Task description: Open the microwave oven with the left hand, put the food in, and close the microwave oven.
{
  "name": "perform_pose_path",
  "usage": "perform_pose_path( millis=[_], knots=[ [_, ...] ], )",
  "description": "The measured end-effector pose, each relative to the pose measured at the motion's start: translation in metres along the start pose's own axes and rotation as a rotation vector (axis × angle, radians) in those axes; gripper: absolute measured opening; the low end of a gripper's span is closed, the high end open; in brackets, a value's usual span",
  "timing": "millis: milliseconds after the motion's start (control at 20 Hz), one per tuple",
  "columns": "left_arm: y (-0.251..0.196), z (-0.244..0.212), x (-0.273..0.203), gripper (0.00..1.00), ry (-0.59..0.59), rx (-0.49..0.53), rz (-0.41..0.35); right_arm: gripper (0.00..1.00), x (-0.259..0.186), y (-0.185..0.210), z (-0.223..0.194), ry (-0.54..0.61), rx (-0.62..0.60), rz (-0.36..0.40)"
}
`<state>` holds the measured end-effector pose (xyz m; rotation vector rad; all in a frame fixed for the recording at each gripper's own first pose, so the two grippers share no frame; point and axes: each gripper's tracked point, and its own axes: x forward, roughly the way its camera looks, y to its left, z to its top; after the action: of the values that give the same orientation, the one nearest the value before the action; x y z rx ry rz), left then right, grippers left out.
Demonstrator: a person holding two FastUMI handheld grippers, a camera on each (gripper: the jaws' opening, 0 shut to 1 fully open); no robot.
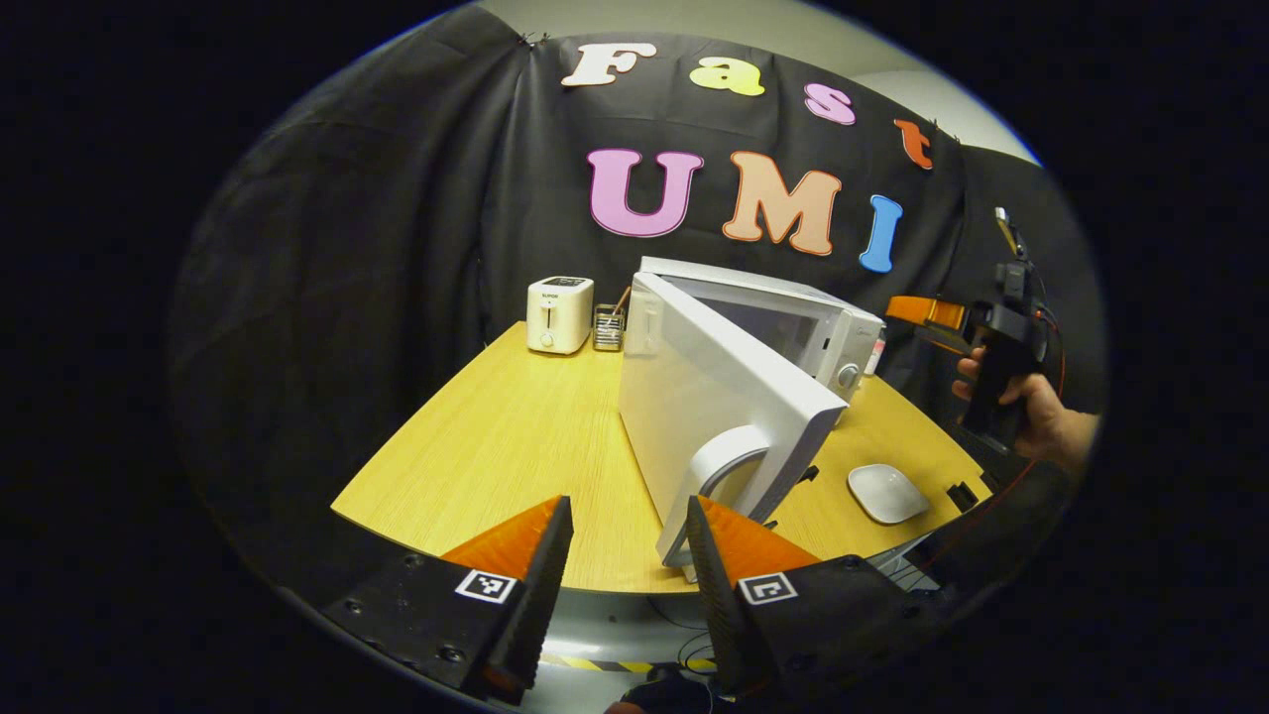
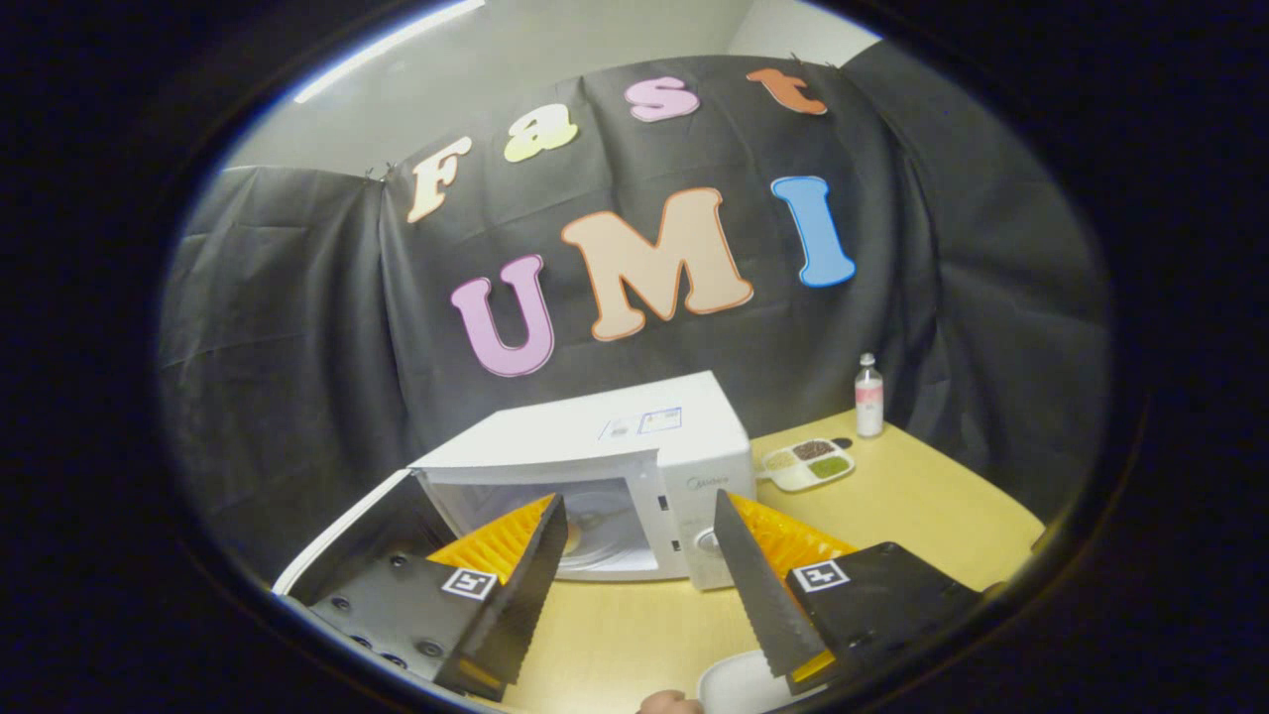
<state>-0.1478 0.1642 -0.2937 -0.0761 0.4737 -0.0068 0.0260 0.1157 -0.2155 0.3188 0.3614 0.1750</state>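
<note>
The microwave oven (image 1: 783, 317) is seen standing toward the back of the wooden tabletop (image 1: 496, 446), its door (image 1: 714, 397) swung wide toward the front edge, so the opening step is judged done. The left gripper (image 1: 627, 555) is held with jaws spread and empty, the door's curved handle (image 1: 719, 476) just beyond the fingertips, likely let go to leave the cavity free. The right gripper (image 2: 639, 565) is also parted, nothing clamped, and is aimed at the open cavity (image 2: 595, 516). A white dish (image 1: 885, 492) is found near the front right edge; it is cut off beneath the right gripper, and whether food lies on it cannot be told. A toaster (image 1: 559, 313) is parked at the back left corner, a sectioned condiment tray (image 2: 805, 462) and a bottle (image 2: 868, 395) at the back right
</note>
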Motion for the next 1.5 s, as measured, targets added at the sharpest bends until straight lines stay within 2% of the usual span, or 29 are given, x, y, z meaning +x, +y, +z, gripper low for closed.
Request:
perform_pose_path(
  millis=[100,150,200,250,300,350,400,500,550,600,650,700,750,800,1050,1500],
  knots=[
    [-0.007,0.006,0.006,0.57,-0.014,0.004,-0.026,0.84,-0.014,-0.002,0.014,-0.020,-0.024,0.005],
    [-0.007,0.011,0.009,0.54,-0.028,0.004,-0.020,0.84,-0.020,-0.004,0.022,-0.033,-0.038,0.007],
    [-0.004,0.015,0.013,0.44,-0.038,0.004,-0.004,0.84,-0.027,-0.004,0.031,-0.051,-0.055,0.010],
    [0.003,0.017,0.017,0.40,-0.047,0.001,0.021,0.84,-0.035,-0.005,0.042,-0.076,-0.077,0.009],
    [0.005,0.018,0.021,0.26,-0.050,-0.017,0.023,0.84,-0.041,-0.007,0.054,-0.101,-0.103,0.009],
    [-0.002,0.016,0.026,0.22,-0.039,-0.039,0.007,0.86,-0.046,-0.008,0.062,-0.113,-0.128,0.011],
    [0.000,0.014,0.032,0.23,-0.037,-0.043,0.025,0.86,-0.051,-0.009,0.069,-0.123,-0.147,0.009],
    [0.000,0.019,0.034,0.03,-0.043,-0.037,0.018,0.90,-0.062,-0.014,0.086,-0.156,-0.156,0.003],
    [-0.005,0.016,0.037,0.11,-0.036,-0.037,0.008,0.91,-0.066,-0.018,0.095,-0.173,-0.156,-0.008],
    [-0.009,0.018,0.039,0.03,-0.042,-0.035,-0.001,0.90,-0.069,-0.023,0.101,-0.183,-0.156,-0.018],
    [-0.011,0.020,0.041,0.03,-0.043,-0.027,0.001,0.95,-0.072,-0.028,0.106,-0.189,-0.160,-0.027],
    [-0.015,0.020,0.047,0.02,-0.039,-0.021,-0.007,0.90,-0.076,-0.034,0.111,-0.197,-0.166,-0.041],
    [-0.021,0.018,0.049,0.03,-0.035,-0.023,-0.024,0.95,-0.079,-0.039,0.116,-0.204,-0.171,-0.051],
    [-0.029,0.019,0.051,0.03,-0.033,-0.027,-0.043,0.90,-0.082,-0.043,0.120,-0.211,-0.171,-0.061],
    [-0.068,0.019,0.068,0.03,-0.012,0.008,-0.128,0.90,-0.090,-0.072,0.127,-0.206,-0.155,-0.124],
    [-0.138,0.033,0.109,0.03,0.010,0.099,-0.300,0.90,-0.134,-0.146,0.153,-0.247,-0.175,-0.313]
  ],
)
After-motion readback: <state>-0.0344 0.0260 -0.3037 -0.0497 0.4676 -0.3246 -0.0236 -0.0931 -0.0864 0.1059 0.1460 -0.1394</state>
